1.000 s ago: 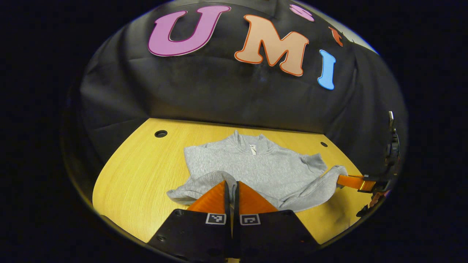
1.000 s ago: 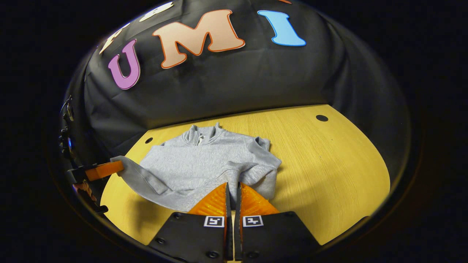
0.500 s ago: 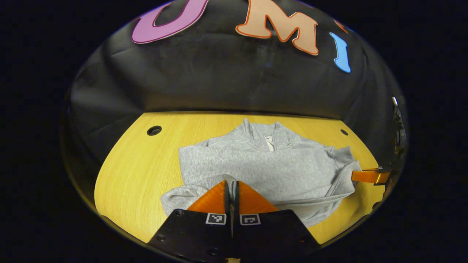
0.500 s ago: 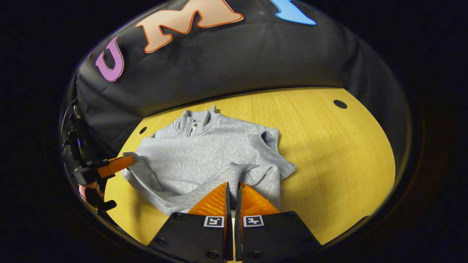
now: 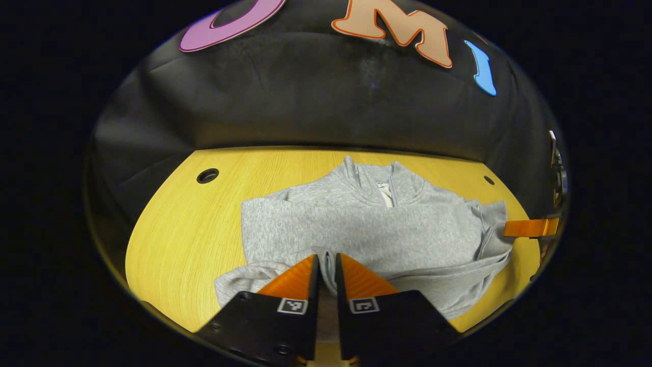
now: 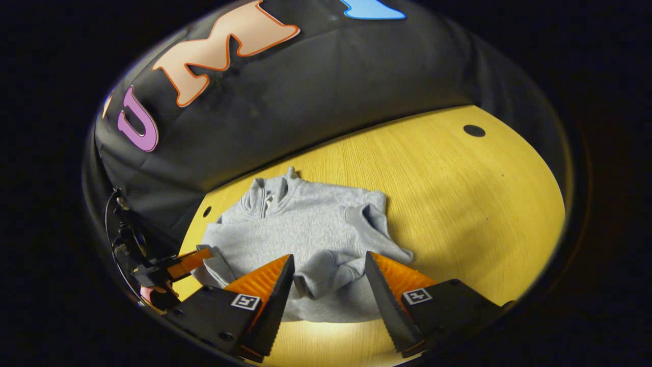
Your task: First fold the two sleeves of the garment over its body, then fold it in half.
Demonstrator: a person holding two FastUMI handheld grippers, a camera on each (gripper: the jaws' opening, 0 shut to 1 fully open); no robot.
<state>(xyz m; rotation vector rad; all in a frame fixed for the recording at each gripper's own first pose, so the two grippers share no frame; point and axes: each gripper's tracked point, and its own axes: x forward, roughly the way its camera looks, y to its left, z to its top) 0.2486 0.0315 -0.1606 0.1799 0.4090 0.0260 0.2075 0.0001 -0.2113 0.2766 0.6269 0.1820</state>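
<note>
On the bench (image 6: 458,193) the grey garment (image 6: 305,229) lies with sleeves folded in, right tool (image 6: 326,272) spread wide over a cuff, left tool (image 5: 326,267) slightly apart, bare wood all around.

Both grippers: black bodies, square coded markers, screws, wedge-shaped ridged jaws.

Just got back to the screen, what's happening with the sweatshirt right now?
A person with a gripper in each hand is folding the grey zip-neck sweatshirt on the yellow wooden table. Both sleeves lie folded over its body. The right gripper hangs above the right sleeve cuff with its jaws wide open, gripping nothing. The left gripper has its jaws slightly parted around the left sleeve cuff; whether they press on it I cannot tell. The fold in half is not yet done.
</note>
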